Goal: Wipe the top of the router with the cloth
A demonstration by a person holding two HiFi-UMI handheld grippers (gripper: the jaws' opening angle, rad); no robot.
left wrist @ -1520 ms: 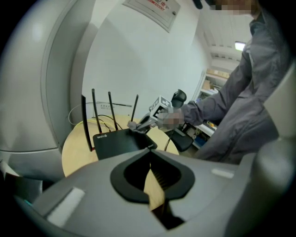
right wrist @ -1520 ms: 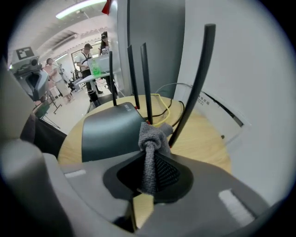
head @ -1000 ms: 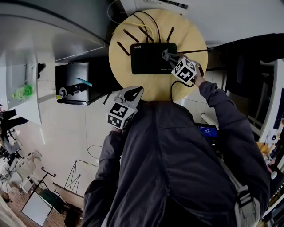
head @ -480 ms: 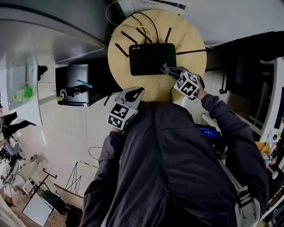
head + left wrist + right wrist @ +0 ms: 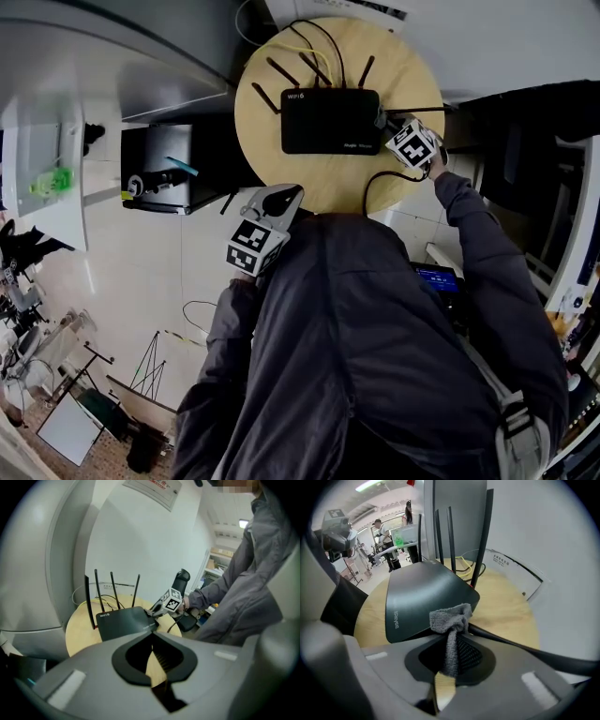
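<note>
A black router (image 5: 330,120) with several upright antennas lies on a round wooden table (image 5: 323,183). My right gripper (image 5: 391,128) is at the router's right end and is shut on a grey cloth (image 5: 451,619). The cloth's bunched end rests against the router's (image 5: 419,597) near corner, beside one antenna (image 5: 482,538). My left gripper (image 5: 284,197) hangs shut and empty just off the table's near edge, away from the router (image 5: 123,622). From the left gripper view, the right gripper (image 5: 158,611) shows at the router's corner.
Yellow and black cables (image 5: 314,42) run off the table's far side behind the router. A black cable (image 5: 375,180) loops over the near right edge. A dark shelf unit (image 5: 159,173) stands left of the table. A white wall is close behind it.
My right gripper with the cloth has slid from the router's near edge to its right end. The left gripper has stayed put.
</note>
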